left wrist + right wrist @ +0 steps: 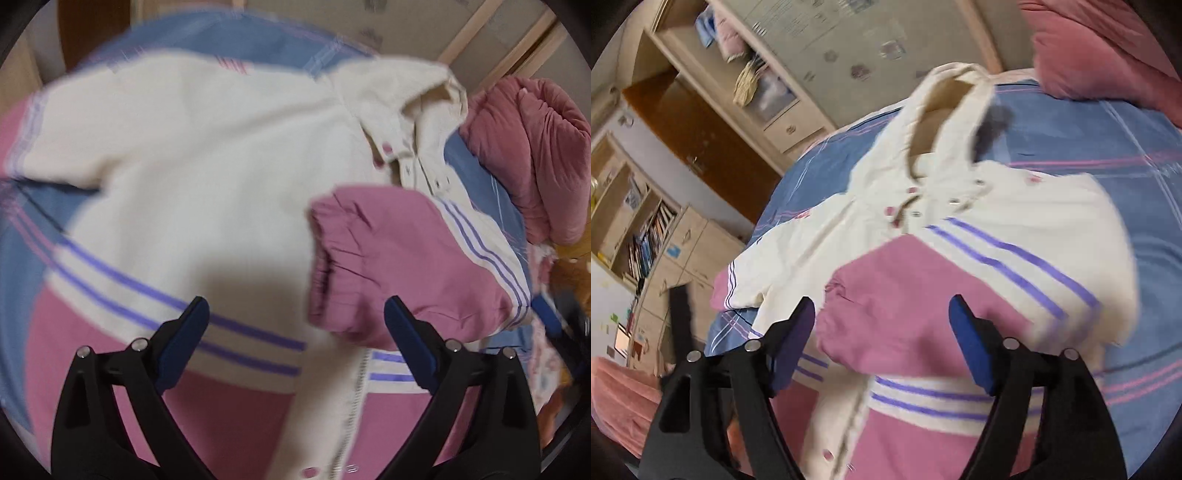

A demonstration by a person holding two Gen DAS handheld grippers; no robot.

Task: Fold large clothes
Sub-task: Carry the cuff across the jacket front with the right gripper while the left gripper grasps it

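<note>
Both my left claw (295, 314) and right claw (882, 314) gape empty above the soft, bulky jacket (923, 295), whose pink sleeve cuff (332, 266), lying across its zipper, I judge the easiest grip.

A bed (1071, 133) carries everything here, covered by a blue sheet (476, 173) crossed with pink and white stripes. Spread flat over the sheet lies a cream and pink jacket (1015, 206) with purple stripes, hood toward the far end and one pink-cuffed sleeve (369, 266) folded across its front. A bunched pink quilt (539, 147) sits on the bed near the hood, and its edge touches the sheet.
</note>
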